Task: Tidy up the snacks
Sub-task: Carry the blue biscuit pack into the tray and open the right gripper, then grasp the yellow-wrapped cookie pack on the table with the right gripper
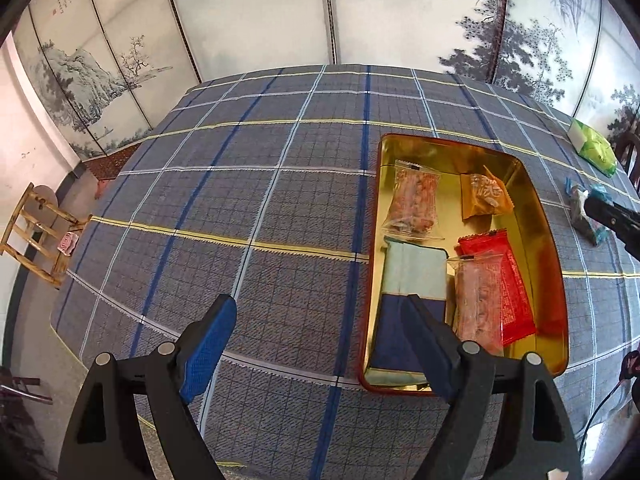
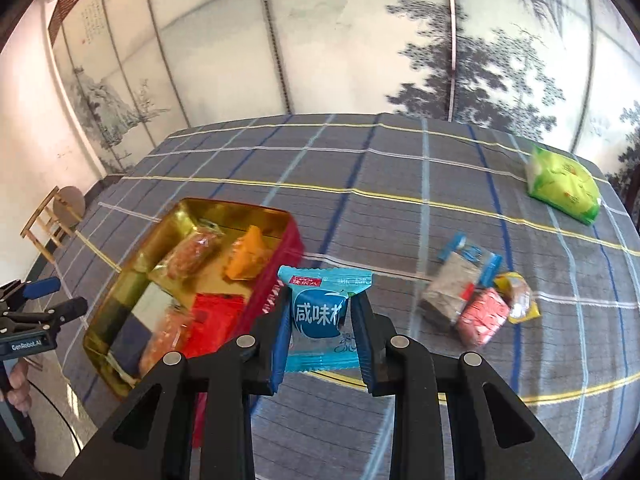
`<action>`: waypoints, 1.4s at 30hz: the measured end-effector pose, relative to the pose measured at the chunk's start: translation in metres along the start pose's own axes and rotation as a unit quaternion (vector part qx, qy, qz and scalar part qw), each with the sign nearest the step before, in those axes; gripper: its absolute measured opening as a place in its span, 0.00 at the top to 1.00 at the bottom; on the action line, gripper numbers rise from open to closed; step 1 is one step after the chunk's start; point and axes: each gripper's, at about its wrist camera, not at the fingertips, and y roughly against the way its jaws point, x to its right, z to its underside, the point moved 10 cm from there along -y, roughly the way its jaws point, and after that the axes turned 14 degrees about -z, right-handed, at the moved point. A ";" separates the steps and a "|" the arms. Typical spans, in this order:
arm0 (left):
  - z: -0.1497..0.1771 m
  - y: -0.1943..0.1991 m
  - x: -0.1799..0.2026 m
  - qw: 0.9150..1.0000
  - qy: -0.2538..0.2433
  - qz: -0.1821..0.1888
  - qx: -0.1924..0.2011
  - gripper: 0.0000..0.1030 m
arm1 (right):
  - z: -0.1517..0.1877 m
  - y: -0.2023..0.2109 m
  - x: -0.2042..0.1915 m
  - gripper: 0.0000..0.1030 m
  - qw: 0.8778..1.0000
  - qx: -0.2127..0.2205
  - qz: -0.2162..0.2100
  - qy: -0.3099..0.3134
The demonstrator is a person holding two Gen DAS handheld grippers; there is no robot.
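My right gripper (image 2: 322, 304) is shut on a blue snack packet (image 2: 320, 320) with white characters, held above the checked tablecloth just right of the tin. The gold tin (image 2: 224, 210) with a red outer wall holds several packets: two clear ones (image 1: 414, 200), an orange one (image 1: 484, 196), a red one (image 1: 508, 280) and a pale green and navy one (image 1: 412, 276). My left gripper (image 1: 320, 312) is open and empty over the cloth, its right finger in front of the near left corner of the tin (image 1: 440, 152). It also shows as the left gripper (image 2: 48, 296) at the edge of the right wrist view.
Loose on the cloth lie a grey packet with blue ends (image 2: 452, 292), a pink packet (image 2: 482, 316) and a yellow one (image 2: 516, 296). A green pack (image 2: 564, 184) sits far right. A painted folding screen stands behind the table; a wooden stool (image 1: 36, 236) stands left.
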 end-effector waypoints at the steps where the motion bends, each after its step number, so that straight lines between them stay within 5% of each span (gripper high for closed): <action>1: 0.001 0.000 -0.002 1.000 0.001 -0.002 -0.001 0.21 | -0.003 -0.006 -0.009 0.71 1.000 -0.003 -0.006 0.008; 9: 0.008 -0.006 -0.014 1.000 0.007 -0.007 -0.014 0.16 | -0.007 -0.063 -0.054 0.71 0.997 -0.051 -0.033 0.052; 21: 0.009 -0.017 -0.024 0.999 0.021 -0.006 -0.034 0.15 | -0.005 -0.104 -0.049 0.71 0.994 -0.091 -0.021 0.061; 34: 0.008 -0.016 -0.016 0.999 0.015 0.000 -0.037 0.15 | -0.010 -0.112 -0.043 0.68 0.995 -0.084 -0.021 0.050; 42: 0.009 -0.014 -0.007 0.999 0.005 0.000 -0.035 0.15 | -0.018 -0.087 -0.049 0.55 0.997 -0.052 -0.037 0.037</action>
